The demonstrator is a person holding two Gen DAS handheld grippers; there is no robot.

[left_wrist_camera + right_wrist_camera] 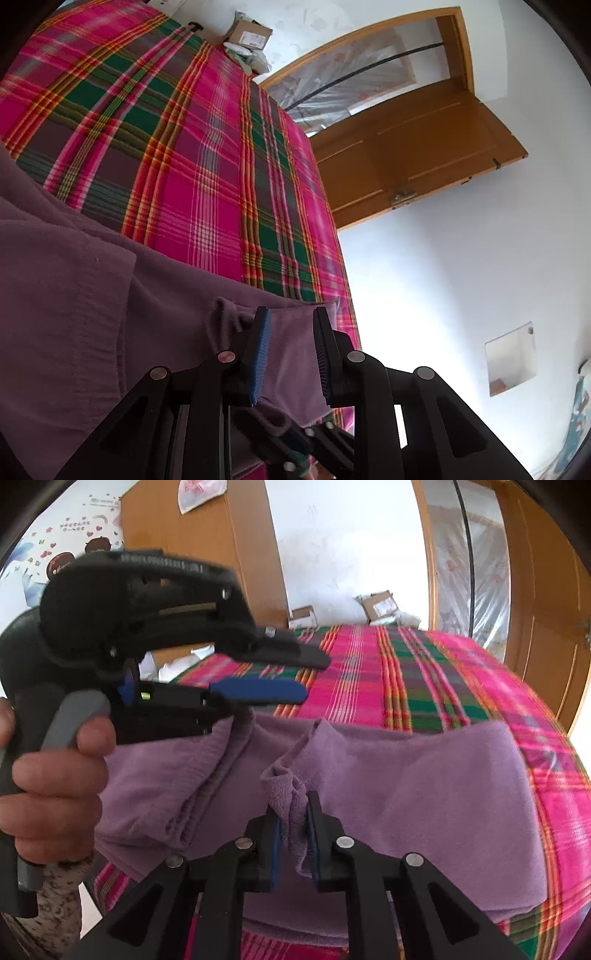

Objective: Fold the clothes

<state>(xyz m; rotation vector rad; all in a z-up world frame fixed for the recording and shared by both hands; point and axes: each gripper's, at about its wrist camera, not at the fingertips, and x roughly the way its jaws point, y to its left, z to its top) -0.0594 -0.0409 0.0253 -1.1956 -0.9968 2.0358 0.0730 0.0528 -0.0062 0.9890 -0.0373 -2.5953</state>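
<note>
right wrist view: right gripper (291, 812) pinches a bunched fold of purple garment (424, 775) on plaid bedspread (461, 672); left gripper (314, 675) parted, empty.

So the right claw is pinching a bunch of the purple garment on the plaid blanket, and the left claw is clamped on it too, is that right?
Not quite. The right claw does pinch the purple garment on the plaid blanket, but the left claw is open, jaws apart over the fabric, as the left wrist view shows.
</note>
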